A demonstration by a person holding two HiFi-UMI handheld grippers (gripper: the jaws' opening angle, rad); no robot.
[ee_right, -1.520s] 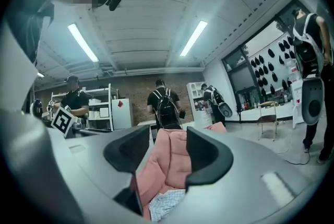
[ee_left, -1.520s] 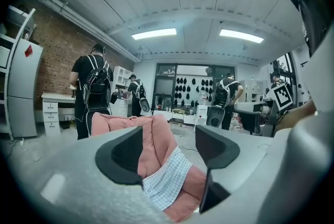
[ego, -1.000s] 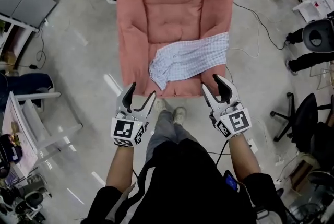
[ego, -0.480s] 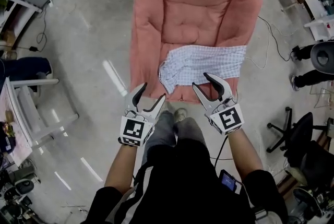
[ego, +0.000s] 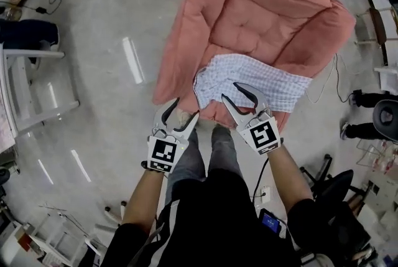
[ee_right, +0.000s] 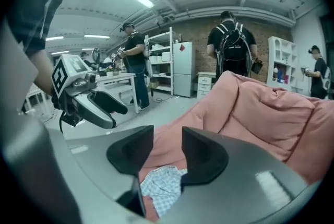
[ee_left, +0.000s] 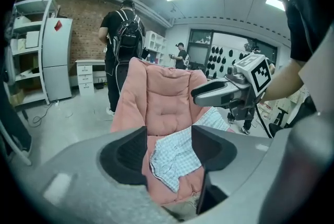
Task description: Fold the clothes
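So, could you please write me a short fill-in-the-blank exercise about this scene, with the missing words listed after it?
1. The checked cloth lies across the front of the pink armchair's ____.
2. The person standing beyond the armchair carries a black ____ on the back.
3. The wall behind the white fridge is built of ____.

Missing words: seat; backpack; brick.

One checked garment [ego: 249,82] lying on one pink padded armchair [ego: 261,17], two grippers, jaws just closing a little yet staying apart and empty, left gripper [ego: 186,107] at the garment's eight o'clock, right gripper [ego: 230,91] at seven, three people standing beyond, backpack wearer [ee_right: 233,45], person at nine o'clock [ee_right: 134,53], person at three o'clock [ee_right: 318,74]
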